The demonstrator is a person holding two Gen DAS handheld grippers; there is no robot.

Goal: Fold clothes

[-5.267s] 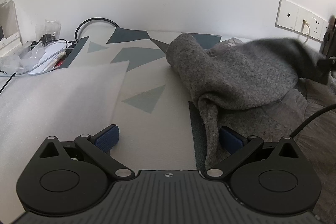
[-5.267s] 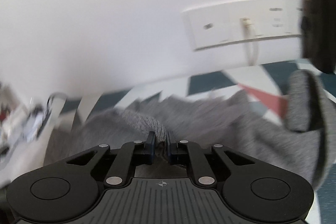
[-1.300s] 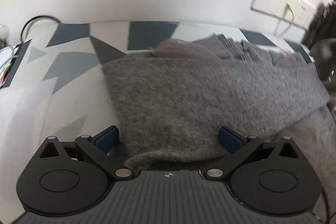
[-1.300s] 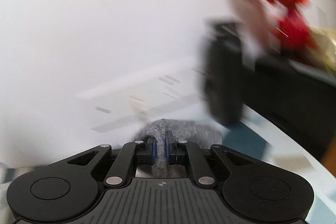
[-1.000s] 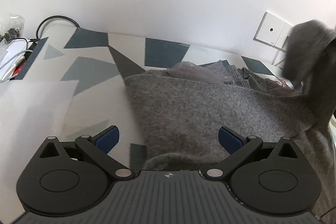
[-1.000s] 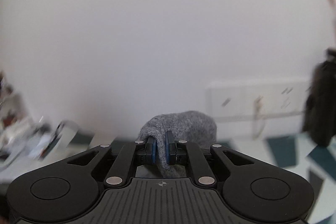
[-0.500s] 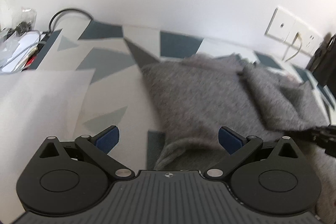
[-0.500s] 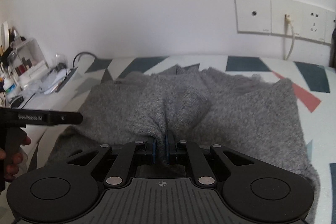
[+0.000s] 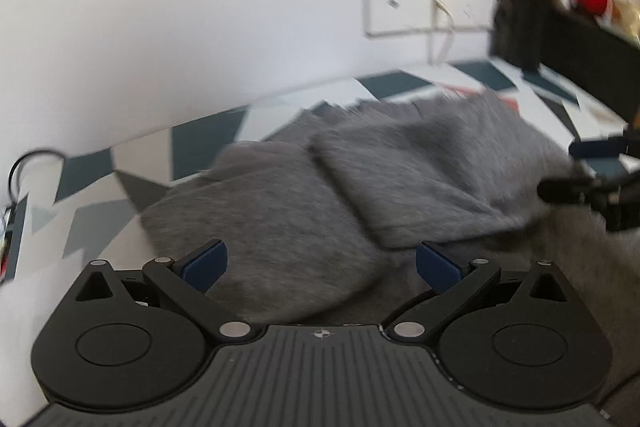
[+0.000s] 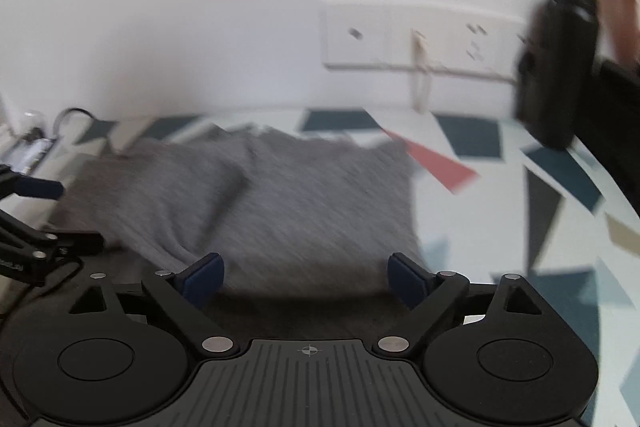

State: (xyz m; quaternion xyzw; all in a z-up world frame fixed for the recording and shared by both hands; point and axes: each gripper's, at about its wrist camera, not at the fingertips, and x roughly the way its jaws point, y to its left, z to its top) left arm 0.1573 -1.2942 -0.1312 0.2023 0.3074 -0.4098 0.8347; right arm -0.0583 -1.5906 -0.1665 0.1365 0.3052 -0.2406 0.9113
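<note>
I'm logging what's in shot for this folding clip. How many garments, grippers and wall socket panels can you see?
Grey sweater: 1
Grippers: 2, the left gripper and the right gripper, both with jaws open
Wall socket panel: 1
Total: 4

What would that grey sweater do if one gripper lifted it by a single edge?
The grey sweater would probably droop and unfold: it lies in soft, rounded folds, with a flap laid over its body. Its fuzzy knit looks grippy, so it would likely drag on the patterned cloth rather than slide. It looks thick, perhaps fairly heavy.
</note>
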